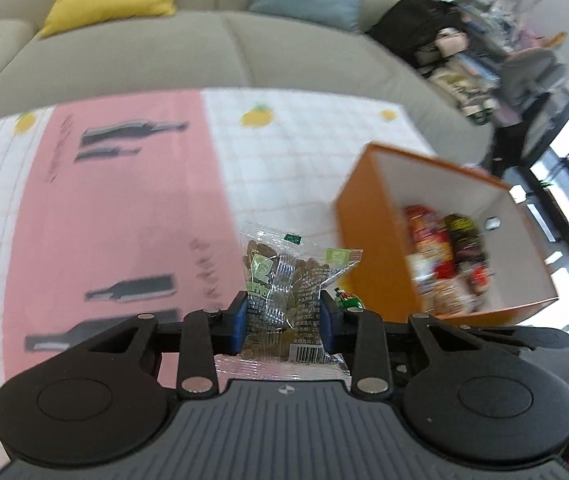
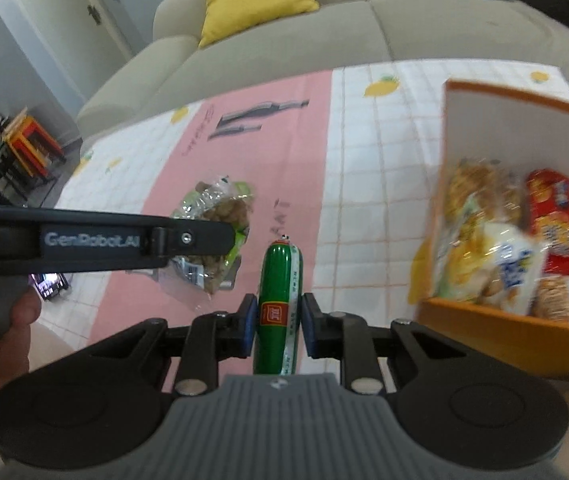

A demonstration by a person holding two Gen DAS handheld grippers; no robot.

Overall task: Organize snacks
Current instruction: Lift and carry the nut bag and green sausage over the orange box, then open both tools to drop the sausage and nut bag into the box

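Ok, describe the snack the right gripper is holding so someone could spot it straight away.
Start at the orange box of snacks on the pink and white tablecloth. Left of it, the right gripper clamps a green sausage stick. Unlike the clear packet of brown nuggets nearby, it is a smooth cylinder with a red label.

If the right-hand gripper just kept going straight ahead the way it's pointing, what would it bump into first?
Probably the tablecloth: the right gripper, shut on a green sausage, points along its pink stripe toward the sofa. The orange box sits off to the right. Depth is hard to judge.
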